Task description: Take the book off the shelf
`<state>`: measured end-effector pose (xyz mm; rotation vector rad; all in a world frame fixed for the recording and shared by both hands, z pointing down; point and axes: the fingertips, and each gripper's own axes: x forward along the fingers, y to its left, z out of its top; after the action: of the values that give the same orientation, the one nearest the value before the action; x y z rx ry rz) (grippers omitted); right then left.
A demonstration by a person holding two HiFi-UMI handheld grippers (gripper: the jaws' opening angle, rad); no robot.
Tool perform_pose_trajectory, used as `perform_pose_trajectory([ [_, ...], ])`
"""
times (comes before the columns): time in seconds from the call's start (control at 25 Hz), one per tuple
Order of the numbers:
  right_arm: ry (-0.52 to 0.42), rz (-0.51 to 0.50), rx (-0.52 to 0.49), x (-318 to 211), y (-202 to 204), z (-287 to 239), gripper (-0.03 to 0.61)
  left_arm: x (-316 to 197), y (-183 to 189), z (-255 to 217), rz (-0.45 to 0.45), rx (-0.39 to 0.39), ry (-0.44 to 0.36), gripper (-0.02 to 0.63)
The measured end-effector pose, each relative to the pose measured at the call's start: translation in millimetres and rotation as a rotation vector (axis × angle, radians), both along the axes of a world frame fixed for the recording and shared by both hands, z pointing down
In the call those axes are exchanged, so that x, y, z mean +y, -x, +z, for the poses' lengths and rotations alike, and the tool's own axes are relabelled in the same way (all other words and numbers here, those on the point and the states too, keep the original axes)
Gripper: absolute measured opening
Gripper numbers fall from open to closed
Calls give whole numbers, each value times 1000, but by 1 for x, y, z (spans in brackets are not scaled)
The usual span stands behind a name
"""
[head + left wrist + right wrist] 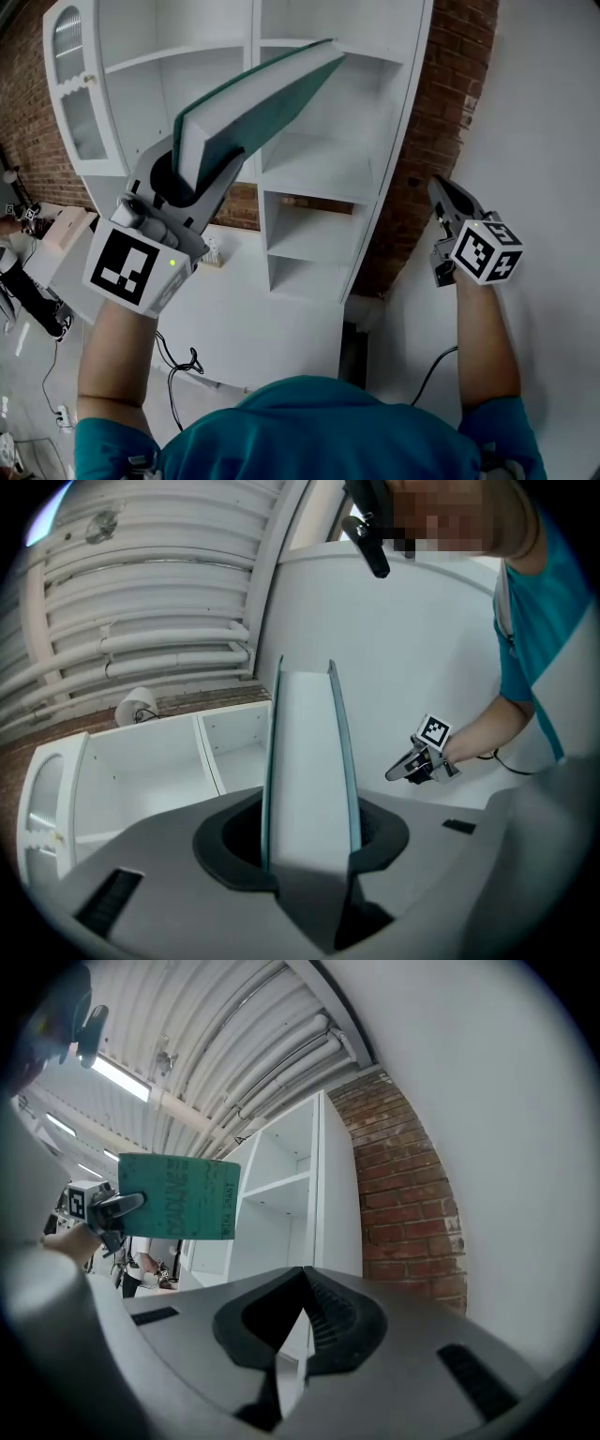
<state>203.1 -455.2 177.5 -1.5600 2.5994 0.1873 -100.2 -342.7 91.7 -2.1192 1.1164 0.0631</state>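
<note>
A teal-covered book (pixel 267 103) with white page edges is clamped between the jaws of my left gripper (pixel 202 178), which is shut on its lower end. It is held tilted in the air in front of the white shelf (pixel 319 169), clear of the compartments. In the left gripper view the book (pixel 309 752) stands edge-on between the jaws of the left gripper (pixel 309 855). My right gripper (pixel 445 202) hangs off to the right near the white wall, shut and empty. From the right gripper view (pixel 302 1283), the book's cover (pixel 178 1196) shows at left.
A brick wall (pixel 450 103) runs behind the shelf and a white wall (pixel 544 141) fills the right. A glass-door cabinet (pixel 75 94) adjoins the shelf at left, with a white counter (pixel 234 309) below it. Cables (pixel 178 366) lie on the floor. A person (pixel 28 291) stands at far left.
</note>
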Motion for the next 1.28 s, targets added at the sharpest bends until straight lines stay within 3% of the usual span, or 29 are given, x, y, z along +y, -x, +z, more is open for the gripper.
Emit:
perform_pose_trajectory([
  [0.28,46,-9,-37,2,-3,31,21,-3,7,83,63,121,116,169],
  [0.6,109,-26,-55,5,-4,85,21,-18,53,194,-33,259,271,169],
  [0.76,168,-46,-49,5,2,130,21,-22,83,255,-125,332,398,169],
  [1.0,271,-72,-43,10,12,206,21,-20,108,323,-220,383,535,169],
  [1.28,393,-120,-53,19,32,281,21,-27,113,385,-263,393,630,169],
])
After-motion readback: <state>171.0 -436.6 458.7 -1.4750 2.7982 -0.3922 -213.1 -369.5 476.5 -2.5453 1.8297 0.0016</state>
